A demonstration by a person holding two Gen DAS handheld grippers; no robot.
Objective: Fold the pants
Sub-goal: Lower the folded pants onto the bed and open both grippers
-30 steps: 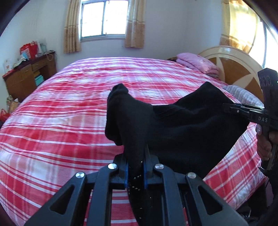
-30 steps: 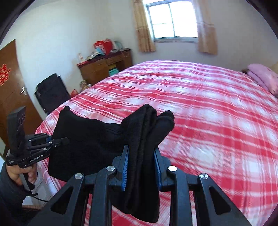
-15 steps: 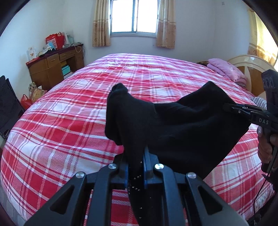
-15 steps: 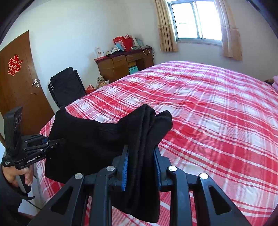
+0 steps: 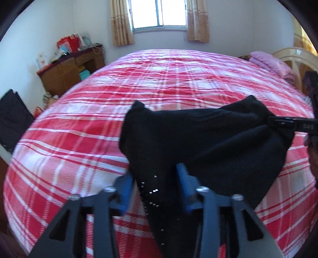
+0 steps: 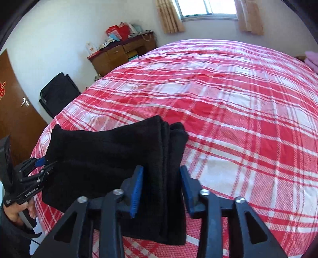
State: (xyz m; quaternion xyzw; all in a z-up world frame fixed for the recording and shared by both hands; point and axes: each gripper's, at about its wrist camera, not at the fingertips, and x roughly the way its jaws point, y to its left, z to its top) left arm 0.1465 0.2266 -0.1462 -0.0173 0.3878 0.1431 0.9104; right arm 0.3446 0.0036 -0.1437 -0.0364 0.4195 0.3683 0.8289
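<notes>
On left gripper (image 6: pixel 42 165): "GenRobot.AI" txt

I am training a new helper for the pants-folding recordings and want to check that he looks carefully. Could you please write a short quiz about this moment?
1. True or false: only the right gripper has fabric of the black pants between its fingers; the left gripper has none.
2. What lies at the head of the plaid bed, next to the headboard? A) a black chair B) pink bedding C) a red bag
3. Fill in: against the wall, left of the window, stands a wooden ____.

Key: 1 false, both grippers have pants fabric between their fingers. 2 B, pink bedding. 3 desk.
</notes>
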